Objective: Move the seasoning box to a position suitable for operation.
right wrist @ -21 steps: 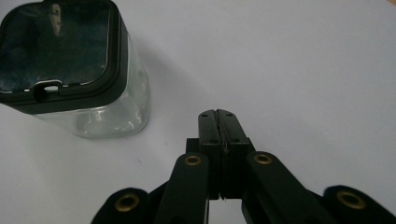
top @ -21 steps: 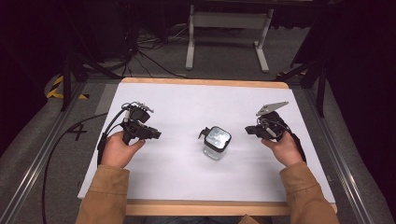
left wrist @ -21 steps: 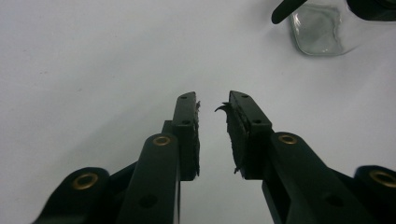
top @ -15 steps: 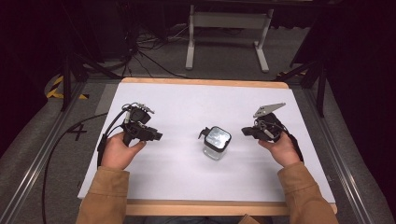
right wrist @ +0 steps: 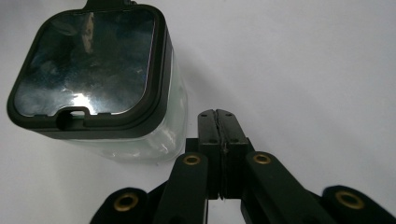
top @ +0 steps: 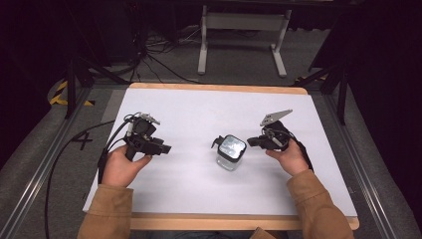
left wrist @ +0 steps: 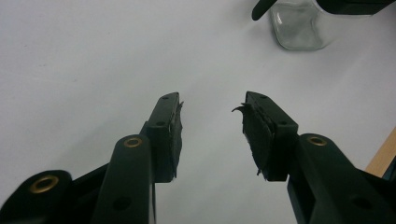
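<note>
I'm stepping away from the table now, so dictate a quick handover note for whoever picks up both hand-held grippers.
Left hand-held gripper: open, holding nothing, over bare white table, away from the jar.
Right hand-held gripper: shut, holding nothing, close beside the jar.
Glass jar: upright mid-table, its black-rimmed lid still on.
Done: nothing gripped yet.
Left: probably open the right jaws, take hold of the jar and work the lid.

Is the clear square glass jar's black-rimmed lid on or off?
On. The black-rimmed lid sits flush atop the upright clear square glass jar.
</note>
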